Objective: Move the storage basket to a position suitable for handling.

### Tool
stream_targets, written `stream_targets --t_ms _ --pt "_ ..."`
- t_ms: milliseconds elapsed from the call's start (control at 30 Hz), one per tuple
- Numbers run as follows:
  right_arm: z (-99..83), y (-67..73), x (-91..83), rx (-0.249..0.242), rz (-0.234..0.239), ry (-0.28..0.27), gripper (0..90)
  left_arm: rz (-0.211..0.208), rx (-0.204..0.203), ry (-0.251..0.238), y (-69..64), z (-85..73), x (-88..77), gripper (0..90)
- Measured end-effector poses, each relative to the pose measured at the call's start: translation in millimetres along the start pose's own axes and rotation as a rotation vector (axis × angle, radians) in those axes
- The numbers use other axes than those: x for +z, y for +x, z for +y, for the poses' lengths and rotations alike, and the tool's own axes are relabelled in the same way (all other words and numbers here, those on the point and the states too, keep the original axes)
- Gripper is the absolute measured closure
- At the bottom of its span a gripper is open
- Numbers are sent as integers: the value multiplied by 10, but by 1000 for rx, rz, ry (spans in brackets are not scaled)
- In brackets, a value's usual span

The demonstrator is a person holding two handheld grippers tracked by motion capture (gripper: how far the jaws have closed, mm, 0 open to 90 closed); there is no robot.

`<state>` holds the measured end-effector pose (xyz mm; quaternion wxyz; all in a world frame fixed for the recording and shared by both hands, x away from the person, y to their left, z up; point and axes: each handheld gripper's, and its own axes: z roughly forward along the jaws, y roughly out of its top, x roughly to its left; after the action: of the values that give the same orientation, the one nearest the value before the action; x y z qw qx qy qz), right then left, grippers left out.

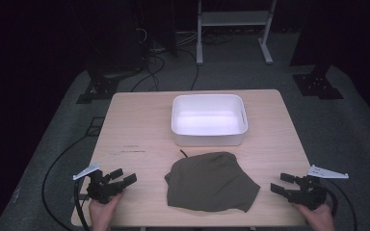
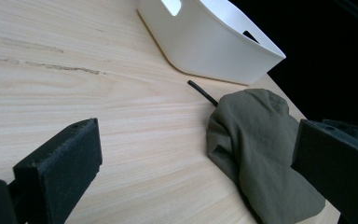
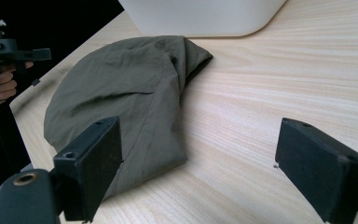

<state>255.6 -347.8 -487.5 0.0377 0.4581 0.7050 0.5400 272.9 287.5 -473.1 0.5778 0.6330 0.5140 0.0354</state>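
Note:
An olive-green cloth (image 1: pixel 210 182) lies crumpled on the wooden table (image 1: pixel 139 125) near its front edge, with a thin black cord (image 1: pixel 183 154) poking out at its far side. Behind it stands a white empty bin (image 1: pixel 208 120). My left gripper (image 1: pixel 123 176) rests at the front left, open, well left of the cloth (image 2: pixel 256 140). My right gripper (image 1: pixel 281 182) rests at the front right, open, just right of the cloth (image 3: pixel 121 98). Nothing sits between either pair of jaws. The bin (image 2: pixel 205 37) shows beyond the cloth in the left gripper view, and its wall (image 3: pixel 200 16) in the right gripper view.
Bare tabletop (image 1: pixel 135 120) spreads left of the bin and beside the cloth. Black cables (image 1: pixel 58 163) trail off the table's left side onto a grey floor. A white metal frame (image 1: pixel 233 29) and dark stands rise behind the table.

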Motion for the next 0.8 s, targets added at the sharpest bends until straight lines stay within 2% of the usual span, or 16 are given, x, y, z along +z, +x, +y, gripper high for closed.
stream_targets --t_ms 300,500,733,800 --pt "10 15 76 1 6 23 140 -18 16 37 -67 -21 94 7" --pt "22 45 99 -1 8 21 140 -36 9 50 -105 -49 159 7" --pt "43 108 145 -10 11 27 140 -66 31 84 -194 -78 237 7" --pt "47 120 171 -15 10 36 140 -71 49 93 -229 -76 265 7"
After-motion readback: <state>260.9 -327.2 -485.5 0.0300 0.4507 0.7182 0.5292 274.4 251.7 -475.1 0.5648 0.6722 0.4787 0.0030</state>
